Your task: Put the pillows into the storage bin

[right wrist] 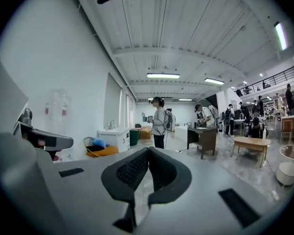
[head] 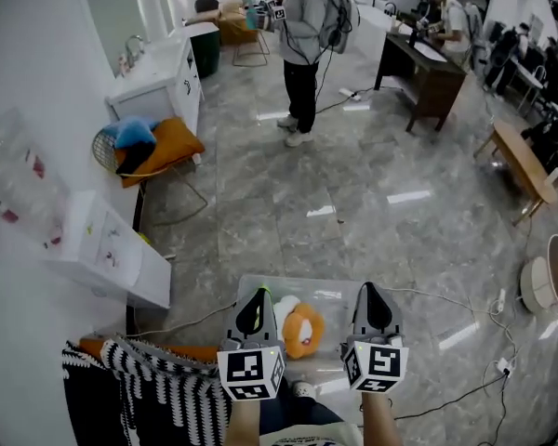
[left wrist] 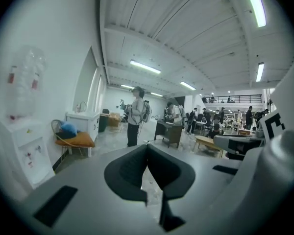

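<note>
The clear storage bin [head: 333, 292] is sitting on the grey floor at 6 o'clock in the head view. Its walls are so transparent that only glints are marking its rim, and the two grippers are covering its near edge. An orange-and-white plush pillow [head: 303, 331] is lying inside it, its left part hiding behind the left gripper [head: 259, 294], so its full shape is hard to tell. The right gripper [head: 370, 289] is hanging at the plush's 3 o'clock, apart from it.

In the left gripper view the dark pads [left wrist: 131, 169] are meeting at their tips with nothing between them. In the right gripper view the ribbed pads [right wrist: 131, 170] are likewise pressing together on nothing. Both grippers are pointing out across the room.

At 10 o'clock an orange pillow [head: 163, 147] and a blue pillow [head: 133, 133] are resting on a wire chair [head: 107, 151], well apart from the bin. At 7 o'clock the frame edge is cutting off a black-and-white knitted cloth [head: 149, 388], which is covering most of something orange [head: 181, 352].

The marker cubes [head: 251, 372] are showing only black-and-white square patterns, no words. On the water dispenser [head: 107, 249] at 9 o'clock, the bottle [head: 19, 170] is carrying red labels too blurred to read.
</note>
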Demonstrator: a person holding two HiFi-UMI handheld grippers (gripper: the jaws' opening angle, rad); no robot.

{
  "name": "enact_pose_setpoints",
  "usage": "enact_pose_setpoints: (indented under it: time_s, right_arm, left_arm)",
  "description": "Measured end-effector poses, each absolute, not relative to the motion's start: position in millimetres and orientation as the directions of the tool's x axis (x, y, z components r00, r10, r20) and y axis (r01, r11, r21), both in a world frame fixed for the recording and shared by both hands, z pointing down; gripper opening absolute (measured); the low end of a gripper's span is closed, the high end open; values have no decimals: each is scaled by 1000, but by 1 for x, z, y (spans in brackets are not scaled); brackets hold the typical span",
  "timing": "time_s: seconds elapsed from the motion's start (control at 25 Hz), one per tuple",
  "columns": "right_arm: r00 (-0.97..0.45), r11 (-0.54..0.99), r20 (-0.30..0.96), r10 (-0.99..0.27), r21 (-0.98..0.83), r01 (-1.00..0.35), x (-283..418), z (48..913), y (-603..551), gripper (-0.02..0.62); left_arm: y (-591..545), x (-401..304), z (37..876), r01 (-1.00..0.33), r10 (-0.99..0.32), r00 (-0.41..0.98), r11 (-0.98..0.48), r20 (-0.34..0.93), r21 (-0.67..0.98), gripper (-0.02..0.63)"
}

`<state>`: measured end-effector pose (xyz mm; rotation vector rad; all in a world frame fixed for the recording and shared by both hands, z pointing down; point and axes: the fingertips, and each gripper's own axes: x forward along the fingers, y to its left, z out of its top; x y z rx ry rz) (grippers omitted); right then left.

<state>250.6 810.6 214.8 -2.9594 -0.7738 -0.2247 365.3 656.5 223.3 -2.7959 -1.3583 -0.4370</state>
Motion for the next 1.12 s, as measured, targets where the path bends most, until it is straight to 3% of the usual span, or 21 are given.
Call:
enact_pose_setpoints:
  time_s: [0.44,1.12]
  right_arm:
    - [894,-892,9,448,-60,448,226,115,791,11]
    - [903,-902,3,430,-51,429,237,108,778,9]
  left_arm:
    - [644,327,113,795,791,602,-607,106,16,14]
    - [639,332,97,798,796,601,-603,75,-4,14]
